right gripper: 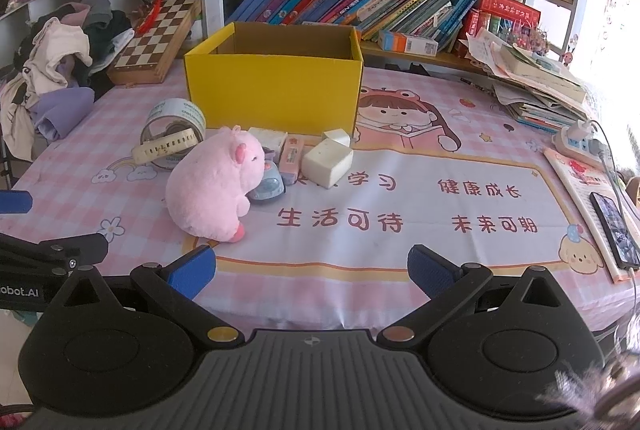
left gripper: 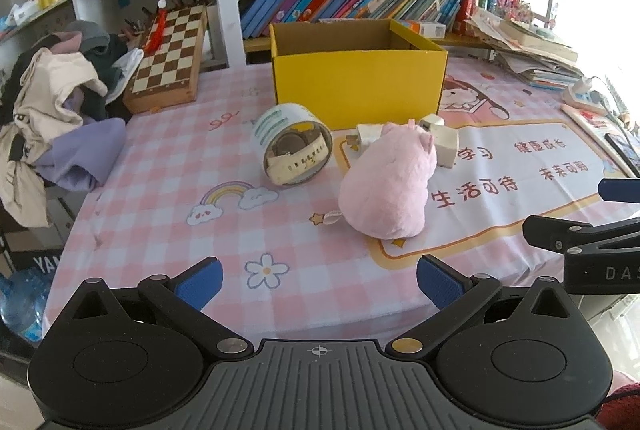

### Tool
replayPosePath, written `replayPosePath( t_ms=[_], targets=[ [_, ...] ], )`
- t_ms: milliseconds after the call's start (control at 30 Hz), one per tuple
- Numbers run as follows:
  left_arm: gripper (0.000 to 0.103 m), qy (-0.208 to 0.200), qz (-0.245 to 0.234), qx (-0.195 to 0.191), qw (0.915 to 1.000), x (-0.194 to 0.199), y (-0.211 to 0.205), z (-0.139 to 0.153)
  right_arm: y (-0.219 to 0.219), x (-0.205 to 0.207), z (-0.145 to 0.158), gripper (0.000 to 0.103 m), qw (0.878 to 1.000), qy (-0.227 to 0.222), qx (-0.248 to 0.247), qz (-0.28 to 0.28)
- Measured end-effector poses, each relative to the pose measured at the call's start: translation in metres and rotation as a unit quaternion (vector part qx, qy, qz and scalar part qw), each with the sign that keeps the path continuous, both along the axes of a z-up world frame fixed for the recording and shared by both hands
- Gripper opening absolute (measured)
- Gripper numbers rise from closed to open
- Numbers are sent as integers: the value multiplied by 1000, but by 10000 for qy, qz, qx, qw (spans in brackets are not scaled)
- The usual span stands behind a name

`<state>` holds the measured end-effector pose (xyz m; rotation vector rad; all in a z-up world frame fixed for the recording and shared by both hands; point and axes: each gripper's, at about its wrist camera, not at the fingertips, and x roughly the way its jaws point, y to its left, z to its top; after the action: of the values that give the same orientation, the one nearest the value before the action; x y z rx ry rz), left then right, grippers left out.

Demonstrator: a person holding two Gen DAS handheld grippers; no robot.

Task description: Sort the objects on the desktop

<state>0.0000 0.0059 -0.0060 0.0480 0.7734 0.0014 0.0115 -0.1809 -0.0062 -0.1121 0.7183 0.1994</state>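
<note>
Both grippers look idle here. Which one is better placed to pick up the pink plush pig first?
Probably the left gripper. It is open, and the pink plush pig lies almost straight ahead of it. From the right gripper, also open, the pig sits off to the left.

In the left wrist view the pink plush pig (left gripper: pixel 388 182) is hiding most of the white blocks (left gripper: pixel 442 144) behind it, and the toy car is not showing at all. In the right wrist view the pig (right gripper: pixel 214 186) is covering part of the toy car (right gripper: pixel 269 186). The yellow box (right gripper: pixel 274 78) walls are concealing its floor
</note>
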Motion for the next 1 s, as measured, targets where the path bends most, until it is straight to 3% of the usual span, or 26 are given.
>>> replayPosePath(
  t_ms=[1000],
  targets=[
    [103, 256, -167, -223, 9993, 11, 9, -13, 14, 14, -8, 103, 9997, 168, -133, 73]
  ],
)
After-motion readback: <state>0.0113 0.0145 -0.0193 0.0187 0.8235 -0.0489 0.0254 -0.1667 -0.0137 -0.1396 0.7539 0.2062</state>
